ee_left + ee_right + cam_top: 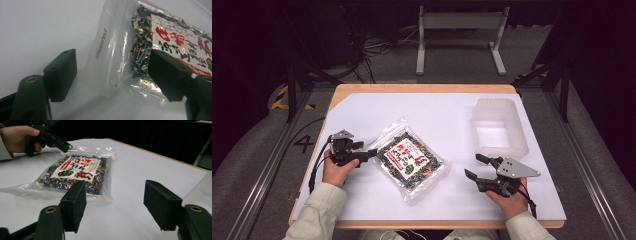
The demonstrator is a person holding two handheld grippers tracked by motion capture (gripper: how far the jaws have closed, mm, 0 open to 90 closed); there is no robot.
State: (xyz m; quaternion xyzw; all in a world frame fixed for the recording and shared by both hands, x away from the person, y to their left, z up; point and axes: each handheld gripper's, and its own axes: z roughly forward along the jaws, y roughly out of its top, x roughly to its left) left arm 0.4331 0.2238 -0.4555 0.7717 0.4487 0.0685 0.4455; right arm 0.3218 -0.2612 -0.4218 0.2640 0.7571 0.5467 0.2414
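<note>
While the right gripper [478, 166] is kept wide and empty well apart, the packet's [411, 158] clear near-left corner is straddled, ungripped, by the open left gripper [371, 151].

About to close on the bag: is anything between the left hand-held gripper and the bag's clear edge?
Nothing visible. The left hand-held gripper already straddles the bag at its clear edge, jaws open, with only bare white table around it.
</note>
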